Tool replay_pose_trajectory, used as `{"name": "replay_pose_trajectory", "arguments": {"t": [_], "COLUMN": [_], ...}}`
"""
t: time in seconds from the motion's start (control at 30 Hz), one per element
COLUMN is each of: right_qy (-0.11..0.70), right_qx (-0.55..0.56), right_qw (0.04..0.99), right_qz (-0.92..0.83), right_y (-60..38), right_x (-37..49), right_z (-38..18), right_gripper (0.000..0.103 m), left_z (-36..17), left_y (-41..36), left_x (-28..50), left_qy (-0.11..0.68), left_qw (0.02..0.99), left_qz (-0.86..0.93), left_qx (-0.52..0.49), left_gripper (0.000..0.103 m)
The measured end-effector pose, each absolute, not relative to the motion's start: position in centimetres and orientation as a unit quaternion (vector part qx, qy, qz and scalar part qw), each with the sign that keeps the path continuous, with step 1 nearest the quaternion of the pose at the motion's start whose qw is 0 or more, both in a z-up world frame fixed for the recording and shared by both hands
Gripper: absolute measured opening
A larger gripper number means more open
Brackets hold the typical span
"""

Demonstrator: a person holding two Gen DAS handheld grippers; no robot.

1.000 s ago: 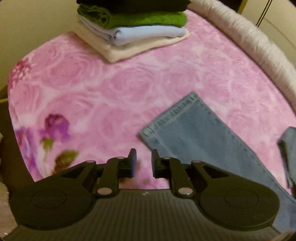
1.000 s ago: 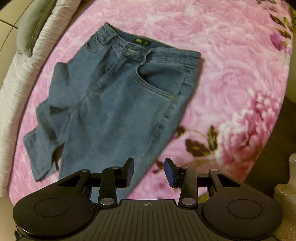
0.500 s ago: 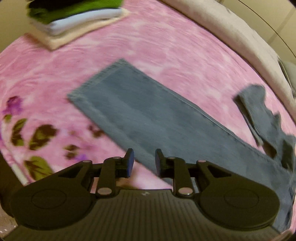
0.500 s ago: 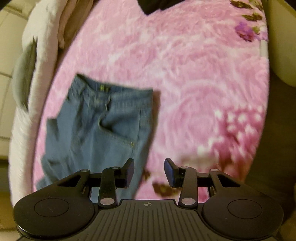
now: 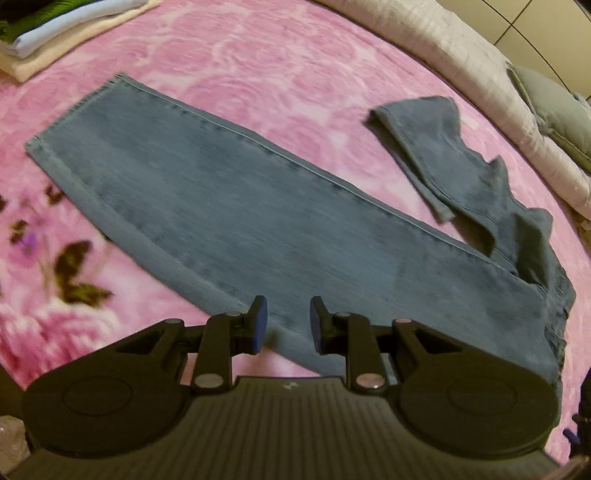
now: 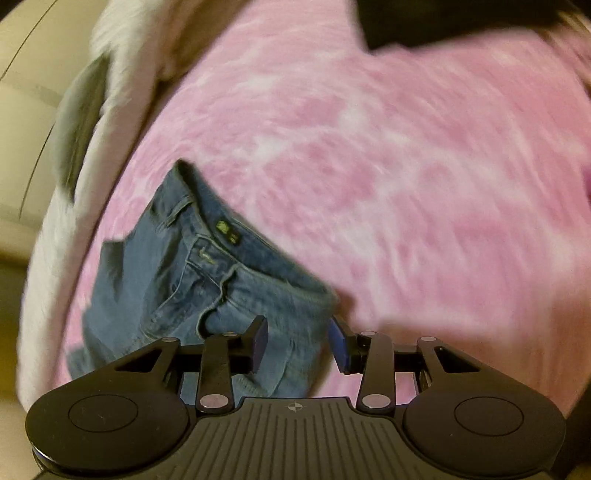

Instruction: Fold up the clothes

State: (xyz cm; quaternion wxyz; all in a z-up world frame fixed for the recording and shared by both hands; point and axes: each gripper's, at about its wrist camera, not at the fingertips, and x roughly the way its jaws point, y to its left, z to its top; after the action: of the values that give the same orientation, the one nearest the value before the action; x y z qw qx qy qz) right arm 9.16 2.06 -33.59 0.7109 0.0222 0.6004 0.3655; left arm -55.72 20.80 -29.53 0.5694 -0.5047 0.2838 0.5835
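Note:
A pair of blue jeans lies on the pink flowered blanket. One leg stretches flat toward the upper left; the other leg lies crumpled at the right. My left gripper is open and empty, hovering over the near edge of the flat leg. In the right wrist view the waistband end of the jeans shows at lower left. My right gripper is open and empty, just above the waistband corner.
A stack of folded clothes sits at the far left corner of the bed. A white ribbed bolster and a grey pillow run along the far right side. A dark garment lies at the top of the right wrist view.
Both grippers have swung toward the jeans: the left one moved right along the flat leg, the right one dropped close to the waistband. The jeans have not moved.

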Motion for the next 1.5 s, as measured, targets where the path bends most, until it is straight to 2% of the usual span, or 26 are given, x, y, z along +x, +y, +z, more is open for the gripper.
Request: {"name": "replay_pose_trajectory", "arguments": {"t": [0.47,0.63,0.67,0.73,0.77,0.83,1.27,1.4,1.43,1.5], "right_qy": [0.587,0.607,0.612,0.611,0.611,0.61,0.651,0.648,0.65,0.657], "right_qx": [-0.186,-0.179,-0.179,-0.19,-0.179,-0.151,-0.176,-0.167,-0.153,-0.129], "right_qw": [0.528,0.471,0.458,0.448,0.44,0.424,0.441,0.488,0.502,0.532], "right_qz": [0.585,0.614,0.619,0.624,0.633,0.652,0.592,0.561,0.55,0.518], "right_y": [8.4,9.9,10.2,10.4,10.1,9.3,3.8,3.9,3.4,2.2], "right_x": [12.3,13.4,13.4,13.0,13.1,13.6,18.1,17.3,17.2,17.3], "right_z": [-38.3,-39.0,-39.2,-39.4,-38.8,-37.5,-38.3,-38.4,-38.0,-37.2], "right_gripper": [0.041,0.04,0.032,0.004,0.003,0.002,0.001,0.002,0.004,0.02], "left_z": [-30.3,-30.6,-30.7,-30.8,-30.8,-30.4,-30.7,-30.9,-30.9,-31.1], "left_y": [19.7,20.2,20.4,20.7,20.8,21.1,21.2,20.5,20.3,20.1], "left_x": [-51.8,-50.7,-50.4,-49.8,-49.5,-49.0,-48.9,-49.8,-50.2,-51.2], "left_qy": [0.311,0.324,0.327,0.336,0.342,0.35,0.38,0.381,0.378,0.369], "left_qw": [0.562,0.57,0.571,0.576,0.58,0.589,0.591,0.573,0.568,0.556], "left_qz": [0.587,0.583,0.581,0.576,0.573,0.567,0.558,0.572,0.577,0.587], "left_qx": [-0.493,-0.481,-0.479,-0.472,-0.468,-0.457,-0.442,-0.447,-0.45,-0.458], "left_gripper": [0.02,0.02,0.02,0.02,0.02,0.02,0.02,0.02,0.02,0.023]}}
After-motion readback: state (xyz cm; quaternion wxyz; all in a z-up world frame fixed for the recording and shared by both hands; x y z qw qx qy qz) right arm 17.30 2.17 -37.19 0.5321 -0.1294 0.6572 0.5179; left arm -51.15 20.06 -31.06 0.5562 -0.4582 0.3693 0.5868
